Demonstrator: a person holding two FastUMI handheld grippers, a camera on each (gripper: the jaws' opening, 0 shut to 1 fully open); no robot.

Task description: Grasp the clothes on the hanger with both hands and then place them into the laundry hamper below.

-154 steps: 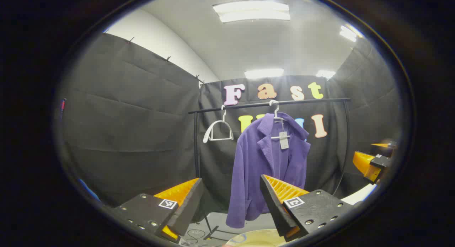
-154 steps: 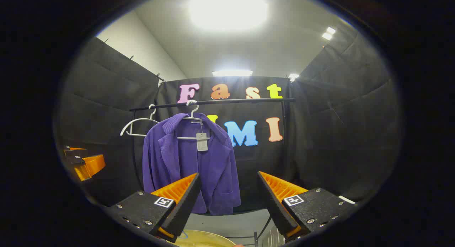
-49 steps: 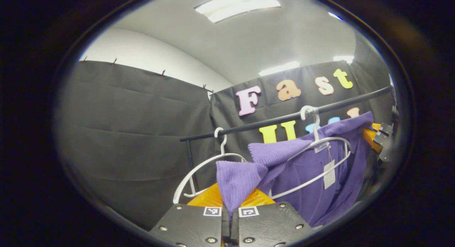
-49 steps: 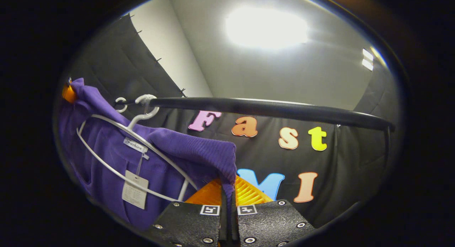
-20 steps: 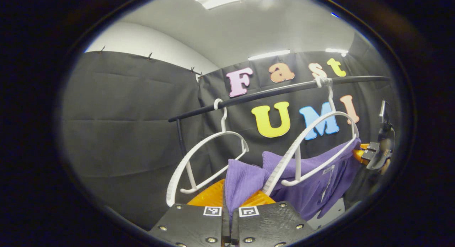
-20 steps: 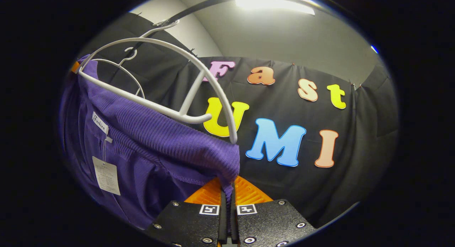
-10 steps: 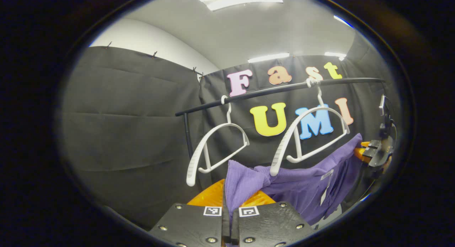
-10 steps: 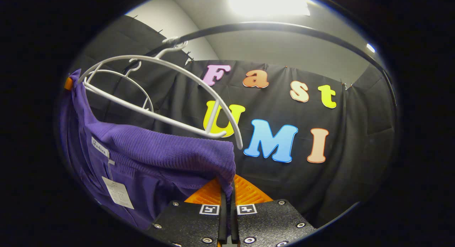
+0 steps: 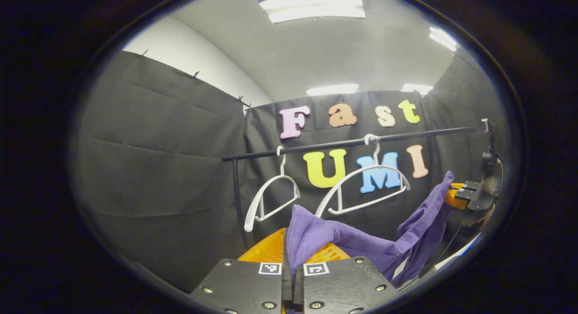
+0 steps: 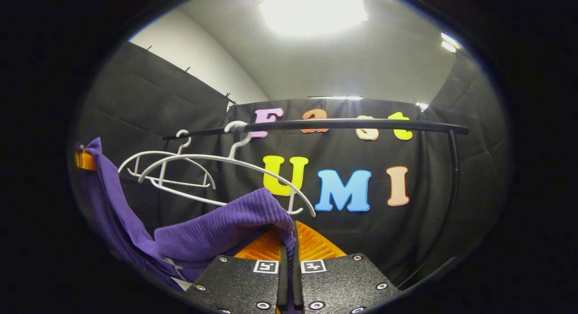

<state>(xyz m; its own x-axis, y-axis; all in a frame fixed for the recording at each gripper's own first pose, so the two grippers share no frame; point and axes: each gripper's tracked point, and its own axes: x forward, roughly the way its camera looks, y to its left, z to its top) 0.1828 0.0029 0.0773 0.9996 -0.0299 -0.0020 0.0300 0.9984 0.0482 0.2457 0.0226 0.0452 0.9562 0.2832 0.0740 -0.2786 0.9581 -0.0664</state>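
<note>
1. Purple garment (image 9: 352, 239): it is off the hangers and hangs slack between the 2 grippers, below and in front of the rail. In the right gripper view the same garment (image 10: 216, 232) sags from the near fingers toward the far left edge.
2. Left gripper (image 9: 292, 255): its 2 fingers are clenched together on a fold of the purple cloth, which bunches up just above them. The cloth runs from there to the right, toward the other gripper.
3. Right gripper (image 10: 289, 241): its 2 fingers are pressed together with an edge of the ribbed purple cloth pinched between them. The cloth humps over the left finger and falls away to the left.
4. In the left gripper view, the right gripper (image 9: 460, 197) appears at the far right edge with the garment's other end drawn up to it.
5. In the right gripper view, the left gripper (image 10: 86, 161) appears at the far left edge, with purple cloth hanging from it.
6. Rail (image 9: 343, 144): a dark bar, carrying 2 white hangers. Both are bare: the left hanger (image 9: 271, 196) and the right hanger (image 9: 365, 187).
7. A paper tag (image 10: 183, 283) on the garment is partly visible beside the right gripper's body.
</note>
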